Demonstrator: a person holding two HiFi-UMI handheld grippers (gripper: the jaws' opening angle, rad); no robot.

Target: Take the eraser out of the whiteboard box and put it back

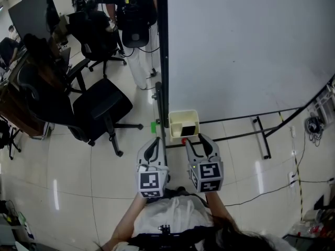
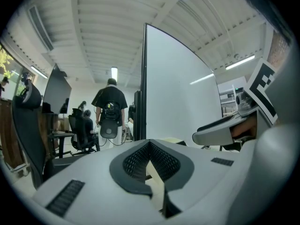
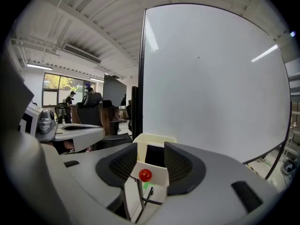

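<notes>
A cream whiteboard box (image 1: pixel 175 114) hangs at the lower left corner of the whiteboard (image 1: pixel 246 46). A dark eraser (image 1: pixel 189 128) stands inside it. My right gripper (image 1: pixel 194 138) is at the box's near end. In the right gripper view its pads (image 3: pixel 174 165) flank the box (image 3: pixel 154 138) and have closed in on the dark eraser (image 3: pixel 155 156). A red ball (image 3: pixel 145 175) sits on the box's front wall. My left gripper (image 1: pixel 155 140) hangs just left of the board's edge, shut and holding nothing; its pad tips (image 2: pixel 161 161) meet.
The whiteboard's stand has a black post (image 1: pixel 162 61) and feet (image 1: pixel 261 137) on the tiled floor. Black office chairs (image 1: pixel 102 106) stand to the left, and a person (image 2: pixel 109 102) is beyond them. Cables (image 1: pixel 314 124) lie at the right.
</notes>
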